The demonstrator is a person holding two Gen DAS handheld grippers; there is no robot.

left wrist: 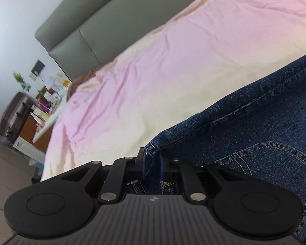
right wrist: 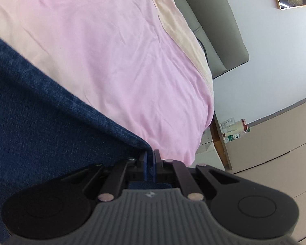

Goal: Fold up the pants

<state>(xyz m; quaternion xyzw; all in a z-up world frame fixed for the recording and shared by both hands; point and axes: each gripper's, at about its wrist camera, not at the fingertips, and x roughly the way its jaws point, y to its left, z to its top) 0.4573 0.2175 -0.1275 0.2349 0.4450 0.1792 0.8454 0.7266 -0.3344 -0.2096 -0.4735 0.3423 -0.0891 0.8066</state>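
Your left gripper pinches the jeans at the waistband corner; your right gripper clamps their far edge, keeping them taut over the bed for folding.

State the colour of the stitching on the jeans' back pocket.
Pale cream to tan thread on dark blue jeans; the pocket stitching shows best in the left wrist view.

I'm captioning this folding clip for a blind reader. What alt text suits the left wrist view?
The left hand-held gripper is clamped on a hemmed corner of dark blue jeans, which spread to the right with a stitched back pocket showing. They lie on a bed with a pink and cream cover; a grey headboard stands behind.
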